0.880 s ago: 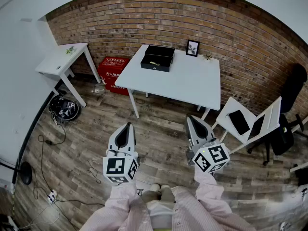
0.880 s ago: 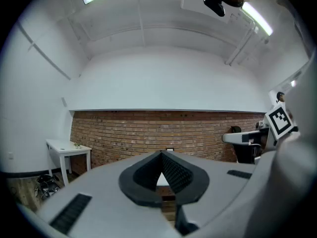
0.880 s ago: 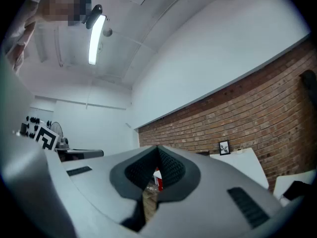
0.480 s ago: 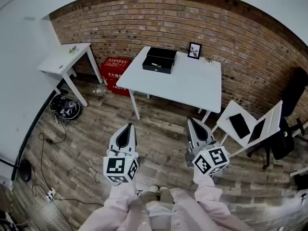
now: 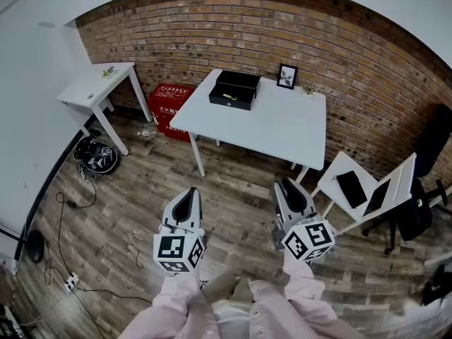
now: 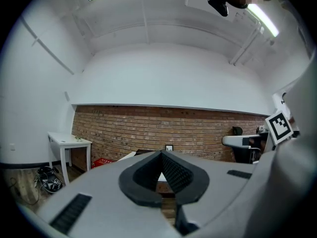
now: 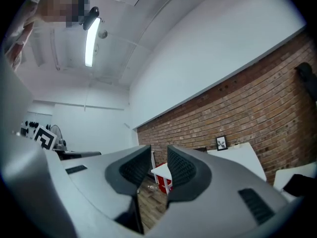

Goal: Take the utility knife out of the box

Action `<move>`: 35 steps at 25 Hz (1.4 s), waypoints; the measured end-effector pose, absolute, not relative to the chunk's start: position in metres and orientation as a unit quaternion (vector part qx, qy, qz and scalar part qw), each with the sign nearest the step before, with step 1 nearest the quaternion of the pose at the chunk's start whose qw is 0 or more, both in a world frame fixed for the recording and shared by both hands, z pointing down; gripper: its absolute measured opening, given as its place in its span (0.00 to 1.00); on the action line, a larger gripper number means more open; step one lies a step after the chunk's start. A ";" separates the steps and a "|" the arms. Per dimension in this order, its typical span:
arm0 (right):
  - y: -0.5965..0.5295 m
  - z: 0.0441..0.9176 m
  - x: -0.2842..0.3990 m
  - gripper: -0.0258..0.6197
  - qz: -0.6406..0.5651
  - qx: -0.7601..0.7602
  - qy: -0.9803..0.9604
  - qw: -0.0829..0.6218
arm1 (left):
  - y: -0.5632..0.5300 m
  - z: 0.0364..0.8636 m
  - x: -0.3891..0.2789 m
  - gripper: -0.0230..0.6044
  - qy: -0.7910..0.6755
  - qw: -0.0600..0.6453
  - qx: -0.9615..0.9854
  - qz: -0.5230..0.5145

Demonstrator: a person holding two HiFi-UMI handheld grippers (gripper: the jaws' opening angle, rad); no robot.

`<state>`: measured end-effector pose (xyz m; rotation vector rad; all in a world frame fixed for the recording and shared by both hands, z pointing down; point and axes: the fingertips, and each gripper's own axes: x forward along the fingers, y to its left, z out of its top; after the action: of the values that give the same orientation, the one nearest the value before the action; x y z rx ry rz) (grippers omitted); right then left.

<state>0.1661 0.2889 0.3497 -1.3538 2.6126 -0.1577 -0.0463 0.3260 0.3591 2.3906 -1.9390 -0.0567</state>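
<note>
Left claw (image 5: 187, 193) (image 6: 161, 155): jaws closed tip to tip, nothing held; it is level over the wood floor, well short of the table (image 5: 272, 126).
Right claw (image 5: 284, 183) (image 7: 159, 158): jaws parted by a narrow gap, nothing between them; it tilts slightly upward beside the left claw, equally clear of the table.
Box (image 5: 235, 89): black, open, on the table's far left corner, near the brick wall.
Utility knife: a small pale item lies inside the box, too small to confirm as the knife.
Table: white, set against the brick wall; it carries the box and a framed picture (image 5: 287, 76) just right of the box.
Floor: a red crate (image 5: 167, 102) stands left of the table.
</note>
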 end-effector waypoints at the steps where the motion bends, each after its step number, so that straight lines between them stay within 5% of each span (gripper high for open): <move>1: 0.287 0.351 0.166 0.17 -0.051 -0.458 0.883 0.093 | 0.326 0.361 -0.047 0.02 -0.631 0.034 0.775 -0.018; 14: 0.234 0.363 0.145 0.30 -0.058 -0.468 0.879 0.075 | 0.279 0.371 -0.070 0.02 -0.637 0.052 0.769 -0.019; 35: 0.033 0.388 0.079 0.30 -0.099 -0.497 0.860 0.058 | 0.065 0.392 -0.128 0.02 -0.602 0.090 0.794 -0.008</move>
<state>0.0794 0.0331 0.3882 -1.5053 2.6065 -0.2988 -0.1282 0.0649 0.3920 2.3589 -1.7886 -0.0233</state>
